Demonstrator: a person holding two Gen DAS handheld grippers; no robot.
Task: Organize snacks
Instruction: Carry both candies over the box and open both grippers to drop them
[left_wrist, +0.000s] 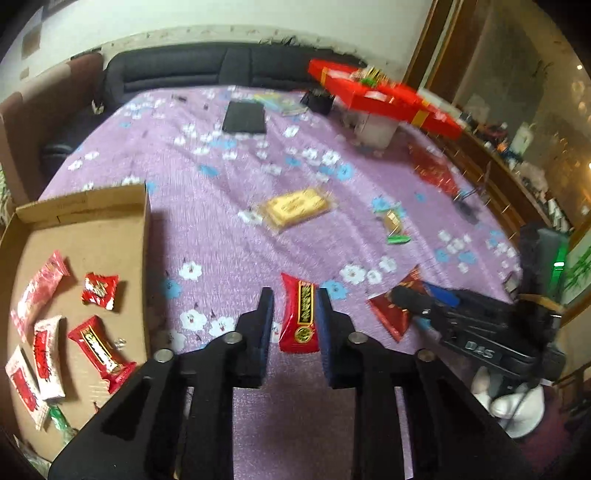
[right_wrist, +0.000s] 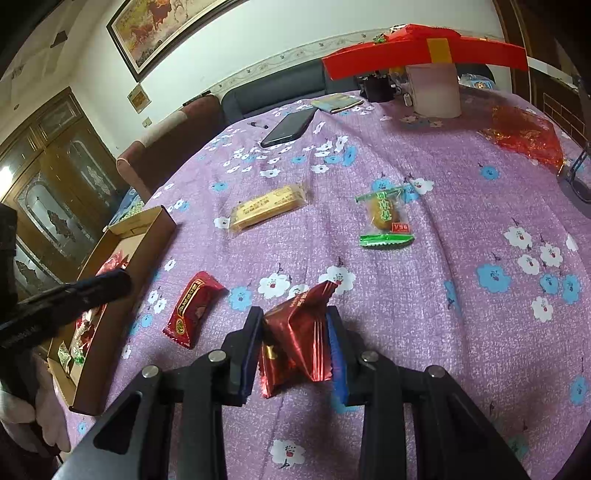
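Your right hand-held gripper (right_wrist: 293, 339) pinches dark red foil snack (right_wrist: 295, 332); light, crinkly, slippery; squeeze middle; left hand-held gripper (left_wrist: 294, 319) wide apart around red bar (left_wrist: 300, 317).

Black tongs (left_wrist: 294, 299), blue pads (right_wrist: 338, 363), silver screws, white glove (left_wrist: 517, 406)

Both wrist views look forward and down, close over the purple tablecloth (left_wrist: 229, 229), sharing the yellow snack bar (left_wrist: 297, 206) and cardboard box (right_wrist: 147, 236).
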